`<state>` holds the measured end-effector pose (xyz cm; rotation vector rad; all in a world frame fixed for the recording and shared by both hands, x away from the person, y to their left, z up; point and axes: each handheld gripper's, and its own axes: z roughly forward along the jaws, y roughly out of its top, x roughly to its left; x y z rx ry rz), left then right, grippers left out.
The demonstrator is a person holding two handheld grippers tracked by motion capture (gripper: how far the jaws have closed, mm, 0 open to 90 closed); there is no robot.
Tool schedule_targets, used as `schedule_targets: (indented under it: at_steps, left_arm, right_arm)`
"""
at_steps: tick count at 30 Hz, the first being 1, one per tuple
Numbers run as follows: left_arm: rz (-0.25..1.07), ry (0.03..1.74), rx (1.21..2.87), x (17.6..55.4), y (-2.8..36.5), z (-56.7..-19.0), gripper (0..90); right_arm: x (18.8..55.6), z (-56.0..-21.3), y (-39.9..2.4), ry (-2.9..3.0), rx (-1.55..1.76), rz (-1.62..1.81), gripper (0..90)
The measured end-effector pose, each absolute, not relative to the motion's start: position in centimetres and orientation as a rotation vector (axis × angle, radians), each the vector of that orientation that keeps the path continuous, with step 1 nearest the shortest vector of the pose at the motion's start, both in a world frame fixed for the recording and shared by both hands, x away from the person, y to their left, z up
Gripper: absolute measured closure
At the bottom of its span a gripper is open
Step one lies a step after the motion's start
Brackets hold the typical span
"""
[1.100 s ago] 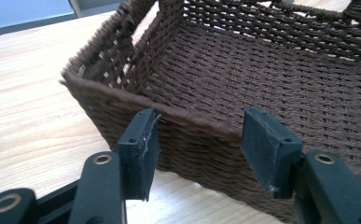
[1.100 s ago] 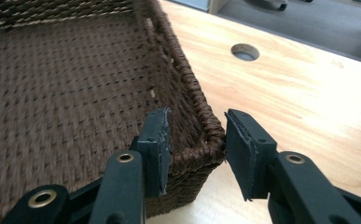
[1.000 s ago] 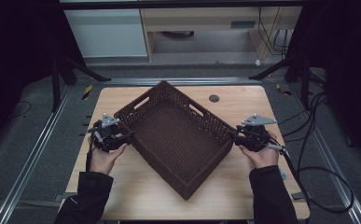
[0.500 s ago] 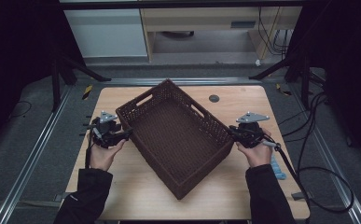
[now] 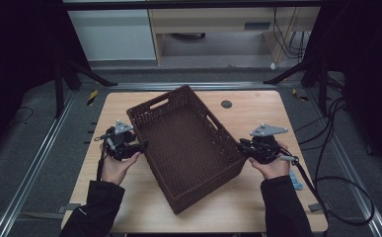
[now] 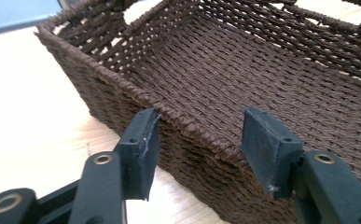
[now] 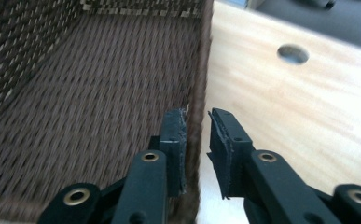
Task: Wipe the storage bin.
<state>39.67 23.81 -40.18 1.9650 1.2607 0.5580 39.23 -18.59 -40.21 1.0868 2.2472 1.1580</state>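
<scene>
A dark brown woven basket (image 5: pixel 188 148) lies skewed on the wooden table (image 5: pixel 257 106), empty inside. My left gripper (image 5: pixel 141 144) is at its left long wall. In the left gripper view the jaws of that gripper (image 6: pixel 206 149) stand wide open astride the basket's rim (image 6: pixel 187 123), one jaw outside and one inside. My right gripper (image 5: pixel 240 145) is at the opposite wall. In the right gripper view that gripper (image 7: pixel 197 144) is shut narrowly on the basket wall (image 7: pixel 196 121), one jaw on each side of it.
A round hole (image 5: pixel 226 103) sits in the table behind the basket, also seen as the hole (image 7: pixel 293 53) in the right gripper view. A blue item (image 5: pixel 296 181) lies at the table's right edge. Cables (image 5: pixel 336 148) trail on the floor to the right.
The basket has turned a little clockwise: its far corner swung right, its near corner left. The right hand shifted slightly left with it; the left hand barely moved.
</scene>
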Motion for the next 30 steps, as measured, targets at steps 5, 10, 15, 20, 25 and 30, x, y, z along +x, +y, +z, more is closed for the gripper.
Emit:
schedule_targets:
  at_steps: [5, 10, 15, 20, 25, 30]
  left_arm:
    - [0.593, 1.254, 2.007, 40.6, 23.4, -40.3, 49.8]
    - [0.566, 1.241, 1.989, 41.4, 24.1, -40.5, 50.9]
    - [0.567, 1.247, 1.973, 40.9, 24.4, -39.9, 47.7]
    - [0.585, 1.212, 2.0, 39.4, 23.5, -39.9, 45.6]
    - [0.611, 1.223, 2.041, 39.6, 22.9, -40.4, 50.7]
    - [0.593, 1.226, 2.035, 40.4, 23.0, -40.5, 53.0]
  right_arm:
    - [40.5, -40.3, -17.8, 2.233, 1.075, 1.196, 76.9]
    - [40.9, -41.0, -17.2, 2.265, 1.075, 1.22, 82.4]
    - [40.5, -41.0, -17.0, 2.267, 1.066, 1.206, 83.4]
    - [39.2, -40.9, -17.1, 2.289, 1.061, 1.22, 82.7]
    - [38.5, -40.4, -17.0, 2.269, 1.039, 1.239, 74.7]
    - [39.3, -40.1, -16.7, 2.225, 1.031, 1.26, 70.1]
